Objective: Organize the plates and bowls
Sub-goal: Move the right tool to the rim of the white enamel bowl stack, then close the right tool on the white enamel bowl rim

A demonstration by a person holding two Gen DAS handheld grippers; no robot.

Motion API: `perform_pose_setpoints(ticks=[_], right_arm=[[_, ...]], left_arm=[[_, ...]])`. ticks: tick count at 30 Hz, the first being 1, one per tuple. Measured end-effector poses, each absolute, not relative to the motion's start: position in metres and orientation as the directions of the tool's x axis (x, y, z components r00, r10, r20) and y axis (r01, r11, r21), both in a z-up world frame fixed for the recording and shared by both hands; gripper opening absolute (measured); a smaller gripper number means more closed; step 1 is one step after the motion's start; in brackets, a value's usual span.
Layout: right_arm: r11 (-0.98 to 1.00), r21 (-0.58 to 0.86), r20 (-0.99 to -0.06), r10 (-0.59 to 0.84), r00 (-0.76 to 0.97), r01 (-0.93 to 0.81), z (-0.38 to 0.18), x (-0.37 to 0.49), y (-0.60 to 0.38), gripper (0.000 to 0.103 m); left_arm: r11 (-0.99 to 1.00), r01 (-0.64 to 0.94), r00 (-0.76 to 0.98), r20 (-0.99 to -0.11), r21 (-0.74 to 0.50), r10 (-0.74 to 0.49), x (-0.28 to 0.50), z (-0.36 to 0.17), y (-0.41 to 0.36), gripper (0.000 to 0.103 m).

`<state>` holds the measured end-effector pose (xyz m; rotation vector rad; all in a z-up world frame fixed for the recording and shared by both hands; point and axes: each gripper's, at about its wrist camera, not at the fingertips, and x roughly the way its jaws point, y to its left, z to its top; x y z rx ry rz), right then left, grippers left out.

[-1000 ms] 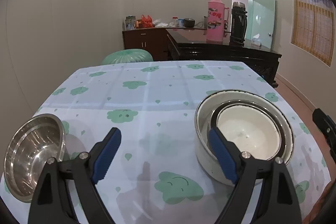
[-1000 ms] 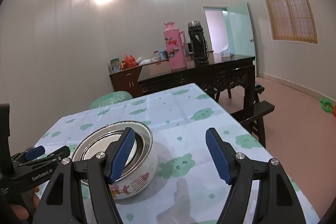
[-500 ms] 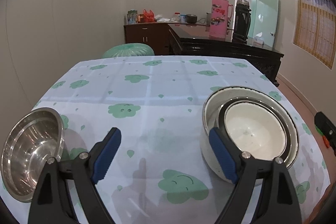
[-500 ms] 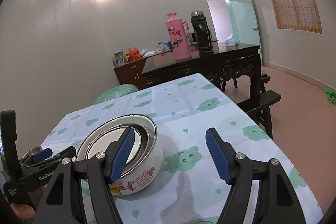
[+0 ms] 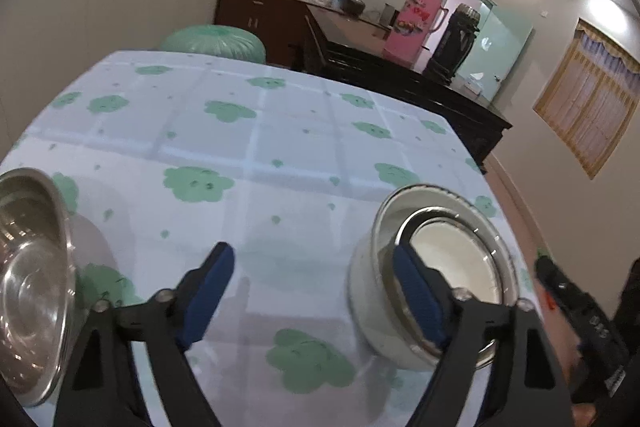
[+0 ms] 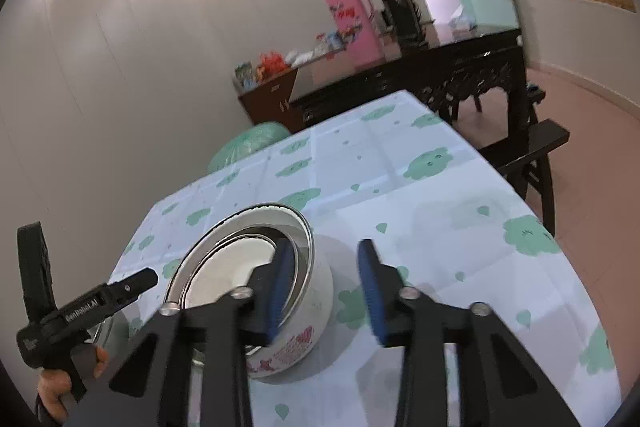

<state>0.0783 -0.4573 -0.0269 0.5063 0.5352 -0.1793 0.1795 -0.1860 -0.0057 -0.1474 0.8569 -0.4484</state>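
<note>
A white enamel bowl with a red flower print stands on the tablecloth, with a smaller steel-rimmed bowl nested inside it. The stack also shows in the right wrist view. A steel bowl lies tilted at the left edge. My left gripper is open above the cloth, its right finger over the stack's near rim. My right gripper is partly closed, its jaws on either side of the stack's right wall; I cannot tell whether they touch.
The table carries a white cloth with green cloud prints. Behind it stand a green stool, a dark sideboard with a pink thermos and a black thermos. A dark bench stands to the right.
My right gripper has narrowed and moved in around the stack's right wall. Both views have tilted. The left gripper has stayed open in nearly the same place.
</note>
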Motion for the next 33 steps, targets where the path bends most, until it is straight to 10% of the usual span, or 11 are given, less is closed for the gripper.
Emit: perform_pose_setpoints(ticks=[7, 22, 33], right_arm=[[0.800, 0.540, -0.542, 0.094, 0.835, 0.261, -0.047, 0.095, -0.476, 0.031], [0.829, 0.514, -0.553, 0.127, 0.823, 0.218, -0.050, 0.103, -0.455, 0.014], [0.805, 0.556, -0.541, 0.164, 0.825, 0.205, -0.053, 0.099, -0.457, 0.013]], left_arm=[[0.877, 0.339, 0.469, -0.746, -0.341, -0.472, 0.197, -0.010, -0.204, 0.040], [0.826, 0.340, 0.344, -0.758, -0.449, -0.554, 0.207, -0.031, -0.219, 0.007], [0.860, 0.362, 0.424, -0.758, -0.359, -0.495, 0.192, -0.015, -0.221, 0.004]])
